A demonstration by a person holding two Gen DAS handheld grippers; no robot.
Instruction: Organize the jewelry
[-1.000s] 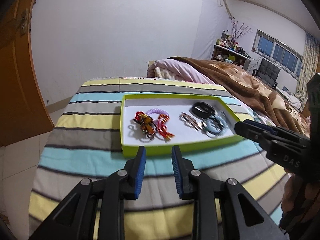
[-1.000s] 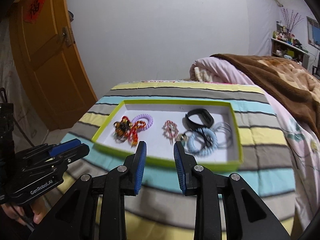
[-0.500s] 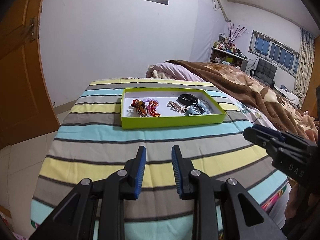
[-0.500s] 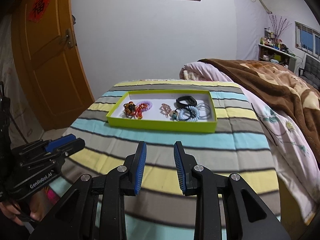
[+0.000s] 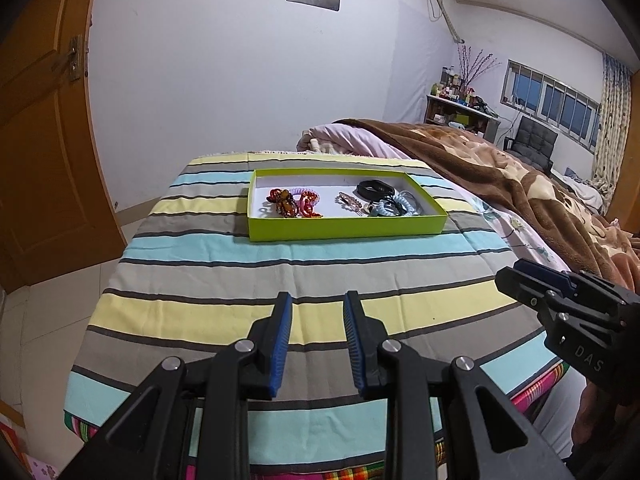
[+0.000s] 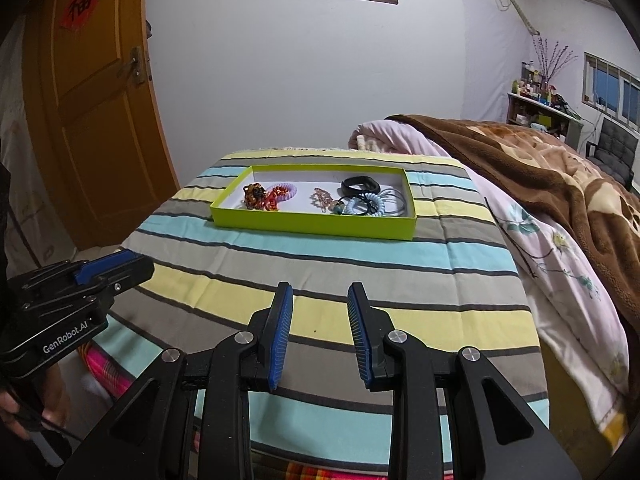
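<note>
Hovering above a striped bedspread [image 5: 224,276], the left gripper [image 5: 316,300] is seen with its blue-padded fingers [image 5: 280,336] spread apart and nothing held between them. The right gripper [image 6: 318,292] is likewise spread and empty above the same cloth.

From the left wrist view, the right gripper's body is seen at 3 o'clock, its fingers appearing nearly together from that side angle, with "DAS" printed on it. From the right wrist view, the left gripper's body is seen at 9 o'clock, marked "GenRobot.AI", with part of a hand [image 6: 24,412] gripping it at the lower edge. An orange door [image 6: 92,92] bearing a red paper character is shown in full only in the right wrist view; a window [image 5: 560,100] and a dark chair [image 5: 534,140] are shown more fully in the left wrist view.

A lime-green tray [image 5: 344,228] lies at 12 o'clock from both grippers, well apart from the fingertips, on the far part of the bedspread. Inside it, a red and orange beaded cluster [image 5: 286,204] lies touching a purple coil tie [image 5: 308,194] toward the tray's 9 o'clock side. A pinkish beaded clip [image 5: 350,202] is seen near the middle. A black band [image 5: 374,188] and a pale blue coil tie [image 5: 394,208] with thin dark rings are gathered toward 3 o'clock.

A brown blanket [image 5: 520,184] is heaped at 2 o'clock beyond the tray.
</note>
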